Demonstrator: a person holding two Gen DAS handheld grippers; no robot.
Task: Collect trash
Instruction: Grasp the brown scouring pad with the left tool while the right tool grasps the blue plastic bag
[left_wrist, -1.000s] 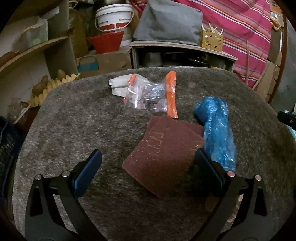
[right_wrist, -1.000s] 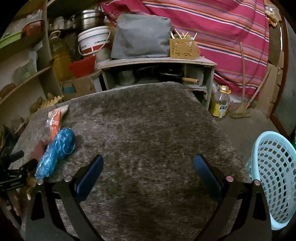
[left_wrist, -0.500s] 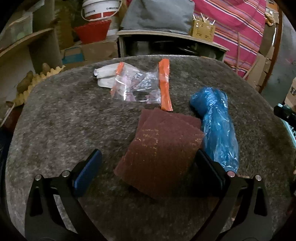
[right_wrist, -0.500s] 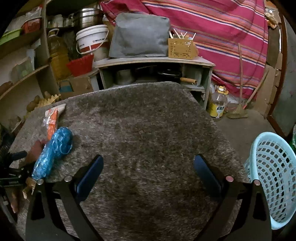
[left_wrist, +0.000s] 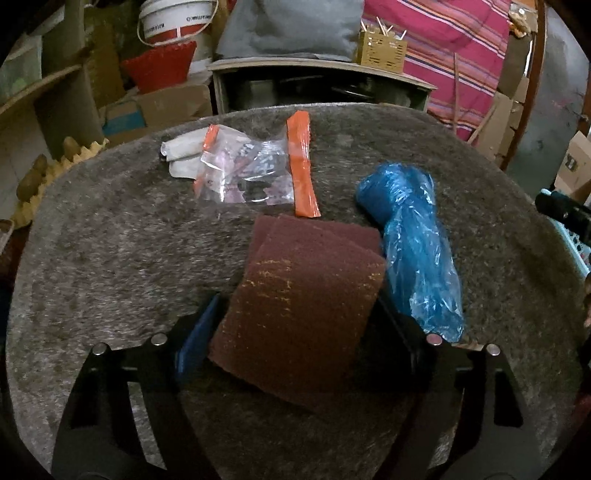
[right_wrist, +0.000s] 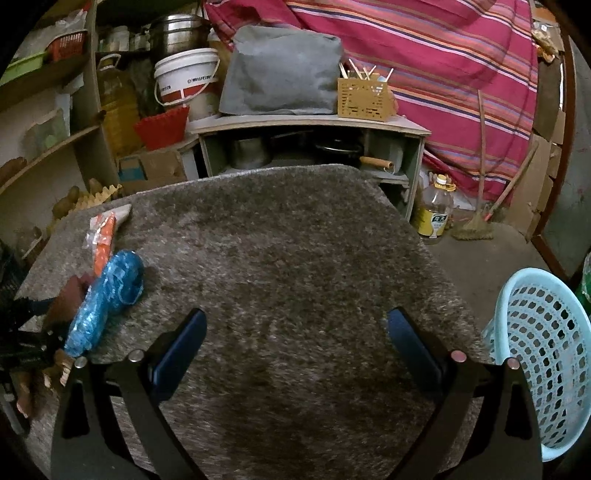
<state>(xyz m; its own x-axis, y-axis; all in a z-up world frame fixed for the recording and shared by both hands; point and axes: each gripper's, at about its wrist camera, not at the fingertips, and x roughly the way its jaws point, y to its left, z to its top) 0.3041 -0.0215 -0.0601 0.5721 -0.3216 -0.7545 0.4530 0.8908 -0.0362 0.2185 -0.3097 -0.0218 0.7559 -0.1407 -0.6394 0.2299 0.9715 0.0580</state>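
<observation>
Two stacked maroon scouring pads (left_wrist: 299, 295) lie on the grey carpeted table (left_wrist: 110, 258). My left gripper (left_wrist: 295, 314) has a finger on each side of the pads' near end, jaws narrowed against their edges. A crumpled blue plastic bag (left_wrist: 413, 240) lies just right of the pads; it also shows in the right wrist view (right_wrist: 107, 295). A clear zip bag with orange strips (left_wrist: 255, 173) and a white glove (left_wrist: 181, 158) lie farther back. My right gripper (right_wrist: 295, 339) is open and empty above bare carpet.
A light blue perforated basket (right_wrist: 539, 354) stands beside the table at the right. Behind the table are a low shelf unit (right_wrist: 310, 147), a white bucket (right_wrist: 184, 81), a red basket (right_wrist: 162, 125) and a striped cloth (right_wrist: 443, 55). A bottle (right_wrist: 436, 210) stands on the floor.
My left gripper moved forward over the maroon pads and its fingers closed in from wide open to the pads' edges. The right gripper barely moved.
</observation>
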